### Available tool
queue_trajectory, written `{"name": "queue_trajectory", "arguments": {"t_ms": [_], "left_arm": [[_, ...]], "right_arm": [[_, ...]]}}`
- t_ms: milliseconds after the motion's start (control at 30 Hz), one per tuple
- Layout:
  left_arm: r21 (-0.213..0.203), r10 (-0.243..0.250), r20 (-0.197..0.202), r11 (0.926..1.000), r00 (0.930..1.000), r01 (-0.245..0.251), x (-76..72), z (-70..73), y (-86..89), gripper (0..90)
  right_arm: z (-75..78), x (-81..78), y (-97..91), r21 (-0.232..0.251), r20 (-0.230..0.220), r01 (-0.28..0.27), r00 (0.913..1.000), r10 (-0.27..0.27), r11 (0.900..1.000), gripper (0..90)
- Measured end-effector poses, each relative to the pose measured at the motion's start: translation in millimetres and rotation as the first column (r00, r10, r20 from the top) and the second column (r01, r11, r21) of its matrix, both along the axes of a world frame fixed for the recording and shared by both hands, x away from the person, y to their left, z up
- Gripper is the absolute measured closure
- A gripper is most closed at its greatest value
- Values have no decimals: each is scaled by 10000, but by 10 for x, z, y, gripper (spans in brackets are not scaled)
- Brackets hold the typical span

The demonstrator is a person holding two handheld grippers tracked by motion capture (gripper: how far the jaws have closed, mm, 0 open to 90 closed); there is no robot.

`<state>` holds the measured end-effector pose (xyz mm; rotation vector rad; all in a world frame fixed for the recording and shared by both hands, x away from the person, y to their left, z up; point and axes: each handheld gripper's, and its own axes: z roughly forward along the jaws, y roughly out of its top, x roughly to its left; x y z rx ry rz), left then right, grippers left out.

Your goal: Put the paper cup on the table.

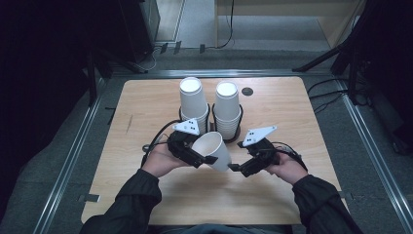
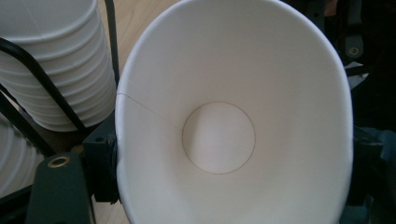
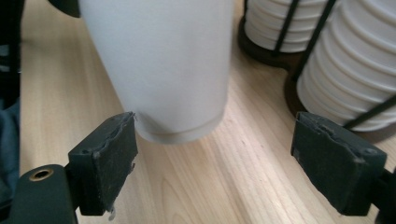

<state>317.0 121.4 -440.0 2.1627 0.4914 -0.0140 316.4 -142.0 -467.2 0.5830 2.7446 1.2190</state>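
Dark jacket sleeves, creased at the cuffs, cover both forearms. The left claw (image 1: 207, 158) is black, topped by a grey three-cornered plate dotted with small marks, a black cable looping behind that plate. The right claw (image 1: 235, 167) matches it: worn rubber pads (image 3: 109, 163), a brass-ringed hole beside one pad.

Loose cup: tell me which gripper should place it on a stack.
Left, probably. The left gripper already clamps the cup at its rim; the right gripper stands open by its base, and the stacks are just behind.

Loose cup (image 1: 213, 148) before two cup stacks (image 1: 210, 105)
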Motion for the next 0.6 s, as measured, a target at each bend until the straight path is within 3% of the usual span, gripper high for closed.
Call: {"name": "queue_trajectory", "arguments": {"t_ms": [167,300,433,600], "left_arm": [[332,-83,-17,9994,10000,84,-7,-21,-8,187],[493,-80,74,9988,9999,76,-10,-33,5,185],[598,42,-4,9982,10000,-42,-11,-49,38,184],[657,357,-33,9972,9994,-354,2,-58,111,184]], "right_arm": [[-7,38,-73,-102,-307,360,9989,-363,9993,193],[-16,73,-150,-271,38,581,9983,-580,9979,216],[-20,76,-192,-57,250,562,9981,-561,9984,208],[-48,94,-194,-312,201,729,9972,-723,9969,208]]}}
